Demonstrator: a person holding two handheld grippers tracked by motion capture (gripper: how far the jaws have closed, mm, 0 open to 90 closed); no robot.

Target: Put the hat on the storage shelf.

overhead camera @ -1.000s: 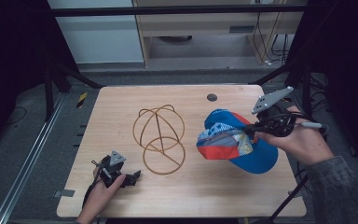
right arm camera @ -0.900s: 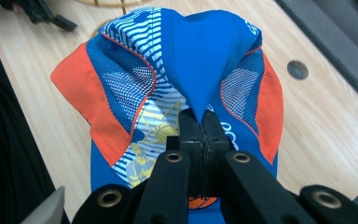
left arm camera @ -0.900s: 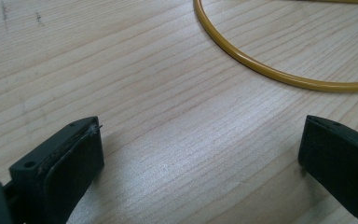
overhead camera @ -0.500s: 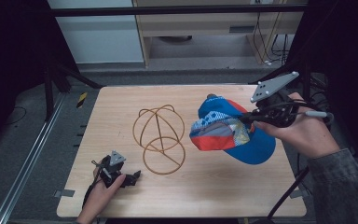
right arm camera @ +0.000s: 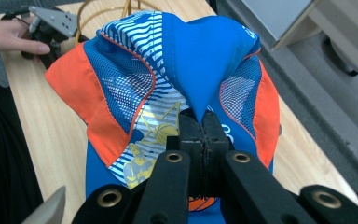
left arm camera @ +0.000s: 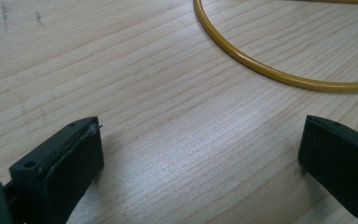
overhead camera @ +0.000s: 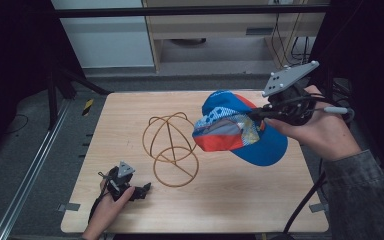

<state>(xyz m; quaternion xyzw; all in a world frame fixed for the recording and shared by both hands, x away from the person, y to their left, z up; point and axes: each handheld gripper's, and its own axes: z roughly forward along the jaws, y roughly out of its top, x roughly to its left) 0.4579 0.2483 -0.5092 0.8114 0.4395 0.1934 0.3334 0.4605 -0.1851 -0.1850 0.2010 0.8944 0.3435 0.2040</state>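
Observation:
A blue, orange and white patterned cap (overhead camera: 235, 127) hangs in the air above the table's right half, pinched at its crown by my right gripper (overhead camera: 260, 115), which is shut on the fabric (right arm camera: 200, 84). Left of the cap stands a yellow wire hat stand (overhead camera: 172, 145), a domed frame on a ring base. My left gripper (overhead camera: 142, 190) rests on the table near the front left corner, open, its jaws wide apart over bare wood with nothing between them. The stand's ring base (left arm camera: 270, 72) curves across the wood just ahead of those jaws.
The wooden table (overhead camera: 240, 200) has a small dark hole near its far edge. A dark metal frame and rails run along the left side, and a cabinet stands behind the table. Cables trail from both grippers.
My right gripper has lifted the cap and carried it left toward the wire stand. The left gripper has stayed where it was.

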